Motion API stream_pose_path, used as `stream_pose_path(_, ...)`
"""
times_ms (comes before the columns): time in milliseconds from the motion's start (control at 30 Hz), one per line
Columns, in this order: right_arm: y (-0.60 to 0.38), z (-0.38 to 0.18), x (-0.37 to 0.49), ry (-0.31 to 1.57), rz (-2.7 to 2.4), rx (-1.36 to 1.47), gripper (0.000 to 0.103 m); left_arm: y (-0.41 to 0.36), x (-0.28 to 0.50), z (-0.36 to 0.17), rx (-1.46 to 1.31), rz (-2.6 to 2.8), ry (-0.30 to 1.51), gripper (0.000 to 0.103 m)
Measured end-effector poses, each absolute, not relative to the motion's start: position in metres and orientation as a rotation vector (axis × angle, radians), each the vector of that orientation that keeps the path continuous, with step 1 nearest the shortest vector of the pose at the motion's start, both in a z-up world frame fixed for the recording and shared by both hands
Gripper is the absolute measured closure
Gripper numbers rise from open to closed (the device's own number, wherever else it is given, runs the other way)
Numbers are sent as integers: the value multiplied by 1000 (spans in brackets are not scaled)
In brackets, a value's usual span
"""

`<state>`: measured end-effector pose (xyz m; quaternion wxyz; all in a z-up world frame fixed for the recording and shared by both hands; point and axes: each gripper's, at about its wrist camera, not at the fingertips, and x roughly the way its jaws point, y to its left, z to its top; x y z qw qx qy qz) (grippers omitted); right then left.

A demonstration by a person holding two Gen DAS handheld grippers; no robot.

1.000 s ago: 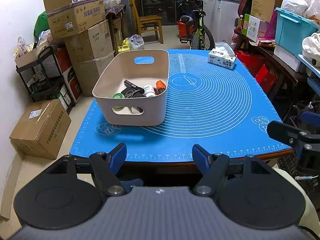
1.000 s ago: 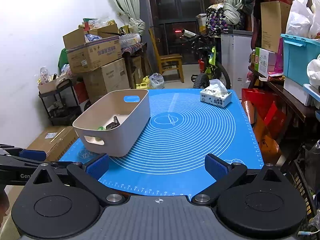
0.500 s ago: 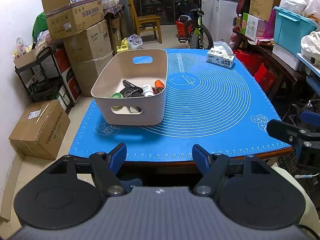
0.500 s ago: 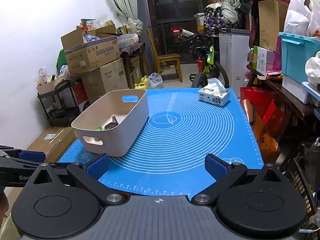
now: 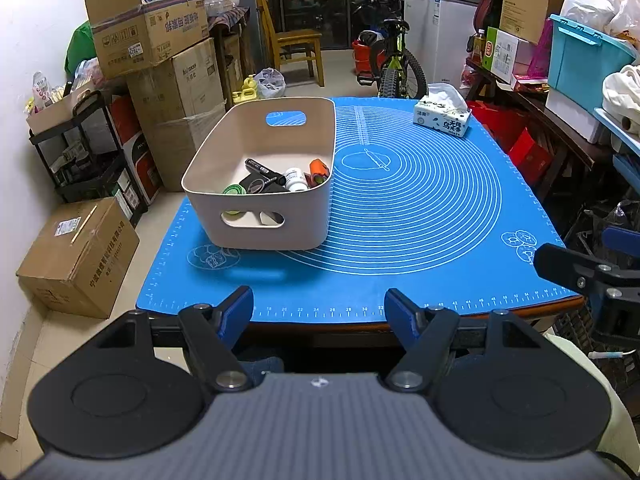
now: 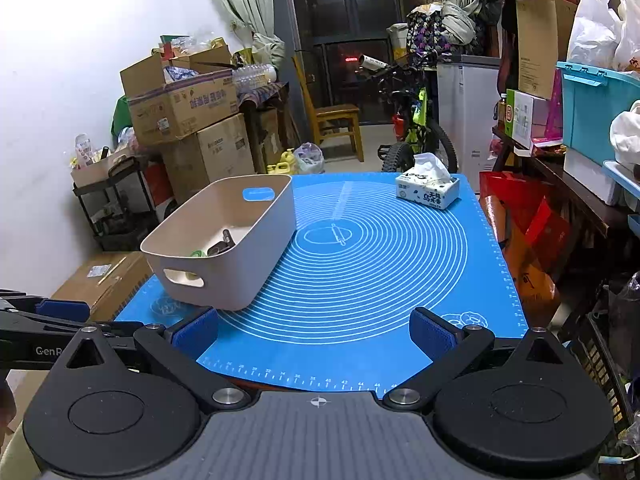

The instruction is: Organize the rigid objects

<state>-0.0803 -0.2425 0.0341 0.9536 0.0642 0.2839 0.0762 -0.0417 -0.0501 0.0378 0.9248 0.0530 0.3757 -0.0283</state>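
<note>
A beige bin stands on the left part of the blue mat. Inside it lie a black marker, a white bottle, an orange item and a green-capped item. My left gripper hangs open at the table's near edge, with nothing between its blue pads. My right gripper is open too, over the mat's front edge, also empty. Part of the right gripper shows at the right of the left wrist view.
A tissue box sits at the mat's far right corner. Cardboard boxes and a black cart crowd the left side. A bicycle, a wooden chair and cluttered shelves stand beyond and to the right.
</note>
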Motion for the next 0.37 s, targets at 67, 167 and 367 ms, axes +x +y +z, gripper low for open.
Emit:
stream_pose_path(67, -243, 34, -80, 577, 155, 130, 2, -50, -42, 38, 107, -58, 770, 30)
stream_pose_path(167, -243, 34, -80, 577, 154, 130, 2, -49, -41, 38, 108, -58, 770, 30)
stream_pose_path(367, -244, 32, -80, 581, 150, 134, 2, -53, -41, 36, 118, -60, 767, 30)
